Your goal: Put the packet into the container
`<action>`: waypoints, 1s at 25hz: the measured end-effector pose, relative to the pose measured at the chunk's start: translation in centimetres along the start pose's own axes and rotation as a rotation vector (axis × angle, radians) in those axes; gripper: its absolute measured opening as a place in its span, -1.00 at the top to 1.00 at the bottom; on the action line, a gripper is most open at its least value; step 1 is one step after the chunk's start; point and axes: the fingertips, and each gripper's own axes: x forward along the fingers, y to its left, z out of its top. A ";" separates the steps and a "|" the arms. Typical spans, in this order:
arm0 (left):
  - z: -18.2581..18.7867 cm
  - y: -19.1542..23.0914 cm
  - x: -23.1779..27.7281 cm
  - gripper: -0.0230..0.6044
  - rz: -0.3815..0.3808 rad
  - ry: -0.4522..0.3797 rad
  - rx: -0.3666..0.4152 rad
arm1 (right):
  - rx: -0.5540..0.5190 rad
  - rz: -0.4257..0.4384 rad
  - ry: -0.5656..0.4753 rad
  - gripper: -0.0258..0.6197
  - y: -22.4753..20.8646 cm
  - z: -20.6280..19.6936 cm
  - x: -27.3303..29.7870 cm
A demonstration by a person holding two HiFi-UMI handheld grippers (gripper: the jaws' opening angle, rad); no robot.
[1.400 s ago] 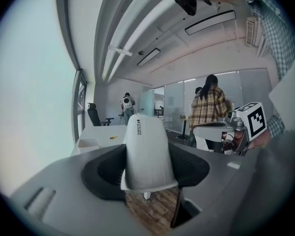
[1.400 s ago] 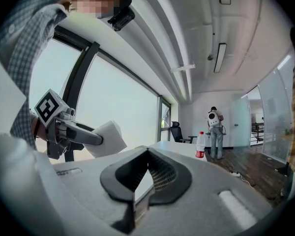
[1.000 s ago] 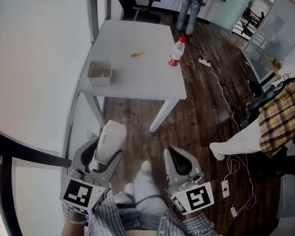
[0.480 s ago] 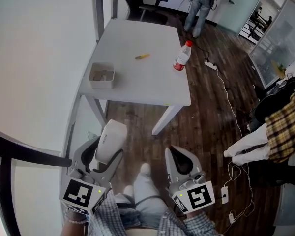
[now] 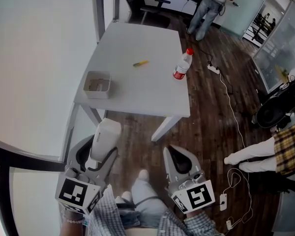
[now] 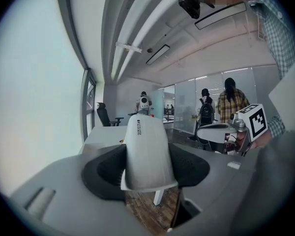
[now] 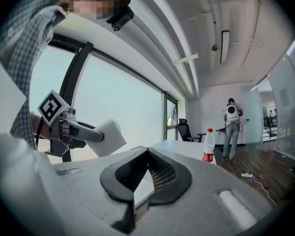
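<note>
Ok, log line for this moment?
left hand-held gripper: shut on packet | right hand-held gripper: shut, empty | container: on table, near corner | step: packet not yet placed

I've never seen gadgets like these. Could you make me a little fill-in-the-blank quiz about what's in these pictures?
1. The left claw is shut on a white ___.
2. On the table, the bottle has a ___ cap.
3. The small yellow item lies between the container and the ___.
4. The right claw holds ___.

Missing words: packet; red; bottle; nothing.
</note>
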 end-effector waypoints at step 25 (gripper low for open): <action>5.1 1.9 6.8 0.06 0.151 -0.058 -0.004 | 0.013 0.087 -0.043 0.93 -8.8 2.2 5.6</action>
